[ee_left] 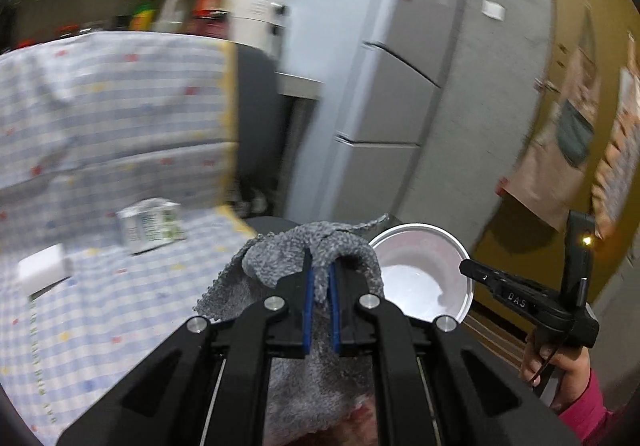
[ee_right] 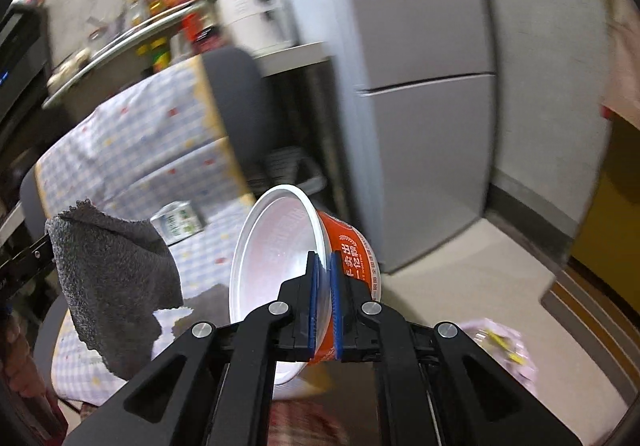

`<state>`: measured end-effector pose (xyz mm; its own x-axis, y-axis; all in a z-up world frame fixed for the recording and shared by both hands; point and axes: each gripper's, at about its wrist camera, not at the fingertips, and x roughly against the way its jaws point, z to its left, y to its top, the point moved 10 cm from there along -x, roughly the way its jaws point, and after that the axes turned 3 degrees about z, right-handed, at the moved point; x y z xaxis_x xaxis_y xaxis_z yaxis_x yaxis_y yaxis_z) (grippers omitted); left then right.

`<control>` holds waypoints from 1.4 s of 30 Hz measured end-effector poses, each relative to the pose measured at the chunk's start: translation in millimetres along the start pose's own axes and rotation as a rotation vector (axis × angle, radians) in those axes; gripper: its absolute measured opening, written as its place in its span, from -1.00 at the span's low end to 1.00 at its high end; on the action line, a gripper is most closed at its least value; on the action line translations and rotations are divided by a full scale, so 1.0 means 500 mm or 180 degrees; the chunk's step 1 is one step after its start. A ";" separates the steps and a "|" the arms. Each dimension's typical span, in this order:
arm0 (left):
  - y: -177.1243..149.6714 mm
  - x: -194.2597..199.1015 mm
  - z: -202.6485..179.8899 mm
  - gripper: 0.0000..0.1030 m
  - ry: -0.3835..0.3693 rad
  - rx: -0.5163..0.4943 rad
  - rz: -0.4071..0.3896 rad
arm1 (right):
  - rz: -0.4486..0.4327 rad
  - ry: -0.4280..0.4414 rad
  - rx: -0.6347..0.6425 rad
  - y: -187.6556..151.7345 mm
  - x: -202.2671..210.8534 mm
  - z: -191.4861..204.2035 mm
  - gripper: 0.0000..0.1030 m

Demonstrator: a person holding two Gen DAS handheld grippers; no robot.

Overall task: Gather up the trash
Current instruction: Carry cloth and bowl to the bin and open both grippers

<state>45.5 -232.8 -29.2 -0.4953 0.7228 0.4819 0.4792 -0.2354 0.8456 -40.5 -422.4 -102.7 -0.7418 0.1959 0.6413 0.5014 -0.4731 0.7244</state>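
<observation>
My left gripper is shut on a grey terry cloth, which drapes over and below its blue pads. In the right wrist view the same grey cloth hangs at the left. My right gripper is shut on the wall of an empty orange-and-white instant noodle bowl, tilted on its side in the air. From the left wrist view the bowl shows its white inside, just right of the cloth. A crushed green-and-white carton lies on the checked tablecloth.
A white block lies on the table's left. A dark chair back stands behind the table, with a grey fridge to the right. A crumpled plastic wrapper lies on the pale floor. A hand in a pink sleeve holds the right gripper.
</observation>
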 end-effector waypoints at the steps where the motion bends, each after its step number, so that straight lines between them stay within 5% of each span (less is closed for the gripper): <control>1: 0.001 -0.015 -0.032 -0.91 -0.0067 -0.0083 0.0030 | -0.0019 -0.0059 -0.0069 -0.004 0.014 -0.030 -0.87; 11: -0.037 -0.144 -0.341 -0.91 -0.0765 -0.0719 0.0400 | -0.0099 -0.0663 -0.0733 -0.078 0.098 -0.314 -0.86; 18: -0.111 -0.257 -0.430 -0.91 -0.0891 -0.0848 0.0786 | -0.0112 -0.0929 -0.0985 -0.117 0.122 -0.424 -0.86; 20: -0.155 -0.301 -0.435 -0.83 -0.0885 -0.0903 0.0993 | -0.0125 -0.1008 -0.1009 -0.121 0.127 -0.444 -0.85; 21: -0.174 -0.323 -0.433 -0.45 -0.0813 -0.0940 0.1108 | -0.0122 -0.1034 -0.1012 -0.123 0.127 -0.450 -0.85; 22: -0.196 -0.343 -0.425 0.15 -0.0699 -0.0982 0.1205 | -0.0115 -0.1059 -0.1012 -0.127 0.126 -0.454 -0.85; 23: -0.212 -0.356 -0.415 0.28 -0.0606 -0.1018 0.1252 | -0.0095 -0.1065 -0.1009 -0.131 0.123 -0.456 -0.85; 33: -0.189 -0.315 -0.316 0.31 -0.0363 -0.0885 0.1104 | 0.0154 -0.0702 -0.1211 -0.175 0.054 -0.434 -0.79; 34: -0.185 -0.308 -0.305 0.31 -0.0346 -0.0859 0.1080 | 0.0161 -0.0694 -0.1224 -0.177 0.039 -0.434 -0.70; 35: -0.181 -0.299 -0.293 0.31 -0.0321 -0.0833 0.1058 | 0.0242 -0.0762 -0.1213 -0.185 0.025 -0.440 -0.15; 36: -0.178 -0.291 -0.284 0.32 -0.0294 -0.0814 0.1048 | 0.0347 -0.0871 -0.1222 -0.195 0.014 -0.449 0.13; 42: -0.169 -0.249 -0.212 0.41 0.0039 -0.0768 0.0928 | 0.0369 -0.0968 -0.1043 -0.190 0.020 -0.417 0.21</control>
<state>-10.1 -371.6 -136.3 -0.3727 0.5955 0.7117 0.4175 -0.5773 0.7017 -188.6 -554.5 -217.9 -0.5001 0.3457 0.7940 0.3697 -0.7439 0.5567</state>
